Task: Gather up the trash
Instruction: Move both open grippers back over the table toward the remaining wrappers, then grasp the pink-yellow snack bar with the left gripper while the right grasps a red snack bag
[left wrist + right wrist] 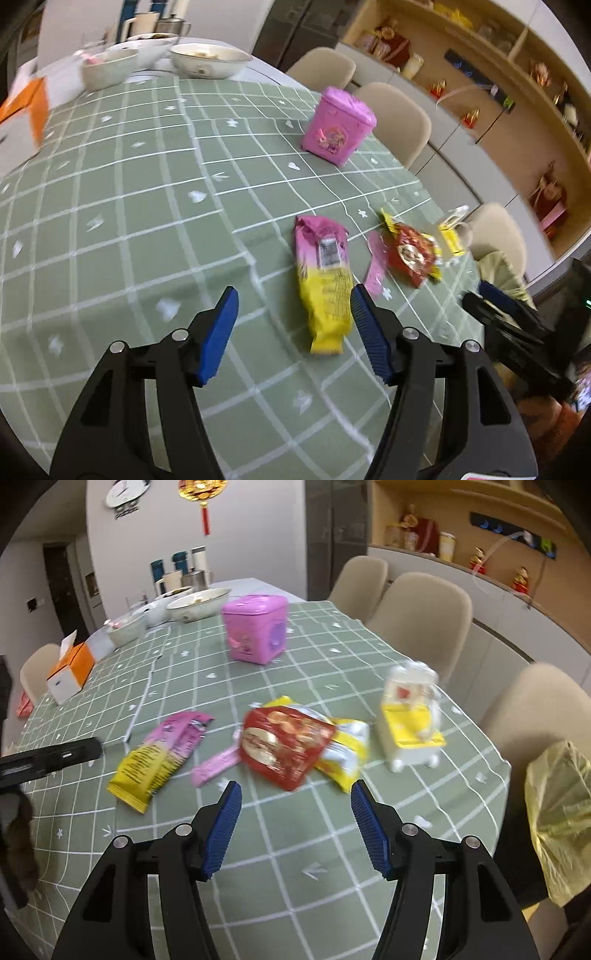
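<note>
On the green checked tablecloth (129, 221) lie a pink-and-yellow wrapper (325, 280) (159, 755), a small pink wrapper strip (376, 264) (216, 766), a red snack bag (412, 254) (286, 744) and a yellow-and-white packet (345, 753). A pink lidded bin (338, 125) (255, 627) stands farther back. My left gripper (293, 319) is open and empty just short of the pink-and-yellow wrapper. My right gripper (295, 814) is open and empty in front of the red bag; it also shows at the right in the left wrist view (495, 306).
A white-and-yellow toy container (412, 720) stands right of the wrappers. Bowls (210, 59) and cups sit at the far end, an orange tissue box (70, 670) at the left. Beige chairs (421, 616) line the right side. A yellow plastic bag (561, 819) hangs off the table's right edge.
</note>
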Demonstrator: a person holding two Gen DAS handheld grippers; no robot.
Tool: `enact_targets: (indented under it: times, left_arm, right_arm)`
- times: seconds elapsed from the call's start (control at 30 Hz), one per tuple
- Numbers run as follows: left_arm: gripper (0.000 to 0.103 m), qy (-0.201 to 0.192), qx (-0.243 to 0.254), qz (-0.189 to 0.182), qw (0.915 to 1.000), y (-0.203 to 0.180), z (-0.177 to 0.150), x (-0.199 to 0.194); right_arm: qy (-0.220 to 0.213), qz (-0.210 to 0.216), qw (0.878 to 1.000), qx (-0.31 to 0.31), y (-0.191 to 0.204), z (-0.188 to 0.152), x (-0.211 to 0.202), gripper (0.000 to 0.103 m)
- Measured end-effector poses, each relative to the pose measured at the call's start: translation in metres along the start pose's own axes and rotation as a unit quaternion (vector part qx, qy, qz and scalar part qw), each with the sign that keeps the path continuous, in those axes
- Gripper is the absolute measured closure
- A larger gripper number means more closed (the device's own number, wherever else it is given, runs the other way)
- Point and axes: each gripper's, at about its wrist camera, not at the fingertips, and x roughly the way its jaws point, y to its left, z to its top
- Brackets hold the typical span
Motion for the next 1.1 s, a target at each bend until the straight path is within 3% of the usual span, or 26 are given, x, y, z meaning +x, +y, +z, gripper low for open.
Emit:
enact_targets:
  times: [0.2, 0.27, 0.4, 0.63, 0.7, 0.83, 1.1]
  left_arm:
    - [0.044, 0.034, 0.055, 0.053, 0.9965, -0.03, 0.013, 0.05]
    - [0.072, 0.042, 0.06, 0.055, 0.9958, -0.034, 0.012, 0.054]
    - [0.074, 0.048, 0.038, 0.042, 0.9972, -0.035, 0.007, 0.038]
    - [0.074, 0.044, 0.033, 0.072, 0.9959, -0.038, -0.005, 0.005]
    - [0.074, 0.04, 0.032, 0.078, 0.9956, -0.038, -0.008, -0.005]
    - [0.073, 0.033, 0.037, 0.082, 0.9954, -0.038, -0.011, -0.018]
    - [0.073, 0.037, 0.035, 0.066, 0.9965, -0.038, -0.013, -0.023]
  right_arm:
    - [0.008, 0.006, 1.0, 0.016, -0.026, -0.01, -0.004, 0.045]
    - [0.007, 0.028, 1.0, 0.003, -0.028, -0.008, -0.004, 0.045]
    - [0.002, 0.058, 0.998, -0.037, -0.022, 0.007, 0.005, 0.045]
    - [0.015, 0.091, 0.988, -0.124, 0.005, 0.053, 0.059, 0.045]
    - [0.035, 0.116, 0.985, -0.12, 0.005, 0.065, 0.083, 0.045]
    - [0.058, 0.123, 0.987, -0.088, 0.0, 0.069, 0.103, 0.045]
    - [0.054, 0.152, 0.986, -0.048, -0.008, 0.026, 0.066, 0.045]
